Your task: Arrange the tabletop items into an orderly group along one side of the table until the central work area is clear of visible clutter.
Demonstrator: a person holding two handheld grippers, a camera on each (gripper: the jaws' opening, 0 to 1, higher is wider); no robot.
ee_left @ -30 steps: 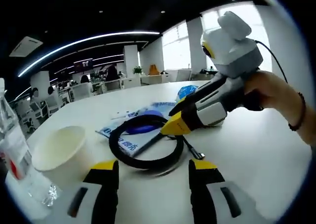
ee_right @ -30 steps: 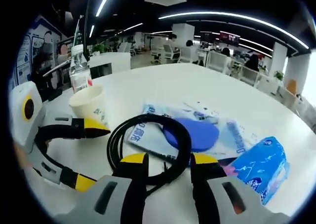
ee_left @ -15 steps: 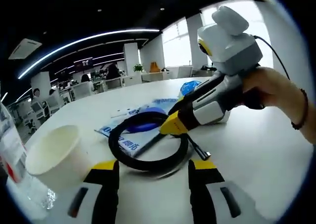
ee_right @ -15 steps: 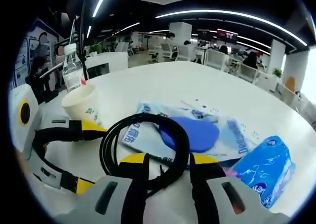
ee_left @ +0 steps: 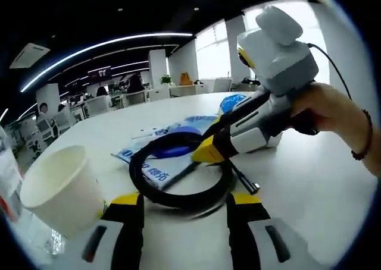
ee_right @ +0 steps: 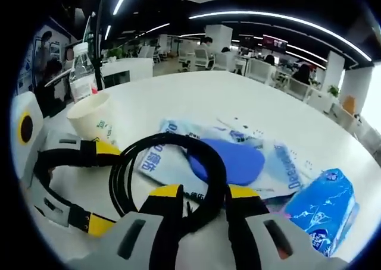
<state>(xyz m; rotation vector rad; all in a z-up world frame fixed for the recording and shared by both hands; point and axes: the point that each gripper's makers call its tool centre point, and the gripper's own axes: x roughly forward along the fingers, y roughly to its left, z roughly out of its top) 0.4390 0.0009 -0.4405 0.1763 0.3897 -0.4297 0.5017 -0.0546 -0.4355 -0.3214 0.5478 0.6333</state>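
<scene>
A coiled black cable (ee_left: 178,176) lies on the white table (ee_left: 309,181). My right gripper (ee_left: 209,151) comes in from the right, held by a hand, with its jaws shut on the coil's far side. In the right gripper view, the cable (ee_right: 172,163) runs between the yellow tips of the right gripper (ee_right: 202,194). My left gripper (ee_left: 184,201) is open just short of the coil, with nothing between its jaws. It appears again as the left gripper (ee_right: 101,185) beside the coil. A white paper cup (ee_left: 59,190) stands by the left jaw.
Under the coil's far edge lies a clear printed bag with a blue item (ee_right: 238,160) inside. A blue tissue packet (ee_right: 324,206) rests further right. A water bottle (ee_right: 80,79) stands behind the cup (ee_right: 92,118). Office desks and chairs fill the background.
The right gripper has drawn the cable coil off the bag toward the cup and the left gripper. The cup looms larger in the left gripper view.
</scene>
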